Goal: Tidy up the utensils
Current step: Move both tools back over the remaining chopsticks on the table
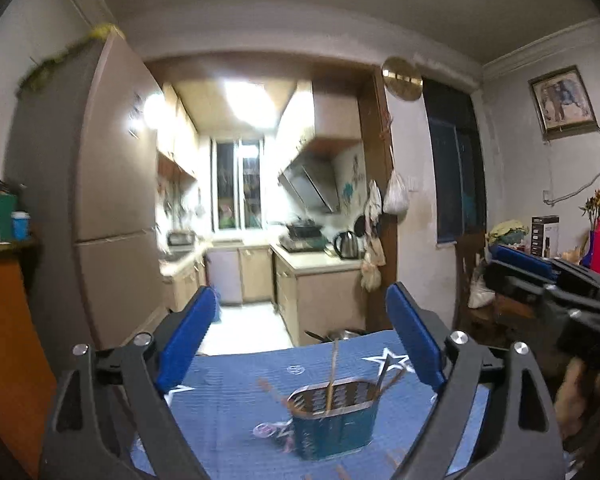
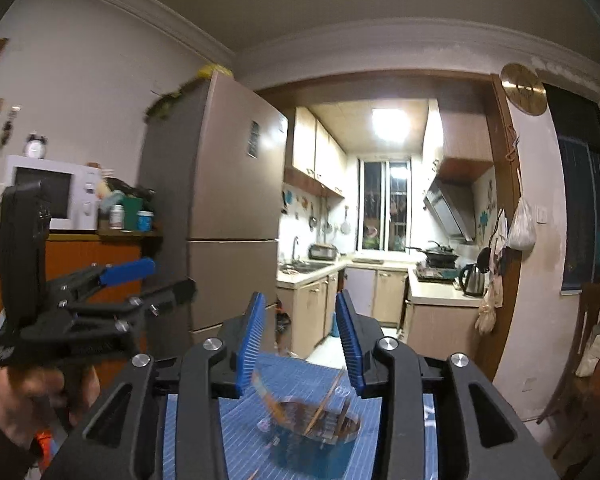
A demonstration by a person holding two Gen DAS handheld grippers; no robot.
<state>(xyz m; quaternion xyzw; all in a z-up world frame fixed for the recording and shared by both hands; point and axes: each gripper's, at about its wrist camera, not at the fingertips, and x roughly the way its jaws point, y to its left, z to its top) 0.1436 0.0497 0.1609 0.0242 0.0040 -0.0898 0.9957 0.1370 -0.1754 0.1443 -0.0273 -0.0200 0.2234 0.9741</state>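
Note:
A teal utensil holder [image 1: 334, 420] with a slotted metal rim stands on the blue star-patterned tablecloth [image 1: 236, 392]. Thin wooden chopsticks [image 1: 332, 376] stand in it. More utensils [image 1: 272, 394] lie on the cloth to its left, blurred. My left gripper [image 1: 300, 340] is open and empty, raised above and behind the holder. My right gripper [image 2: 302, 340] is open and empty, also above the holder [image 2: 320, 436]. Each gripper shows in the other's view: the right one [image 1: 540, 272], the left one [image 2: 140, 276].
The table's far edge [image 1: 284, 350] faces a kitchen doorway. A tall fridge [image 1: 112, 184] stands to the left, beside an orange cabinet [image 1: 8, 340] with a microwave [image 2: 56, 196] and jars. A wooden chair [image 1: 472, 280] and cluttered shelf stand at right.

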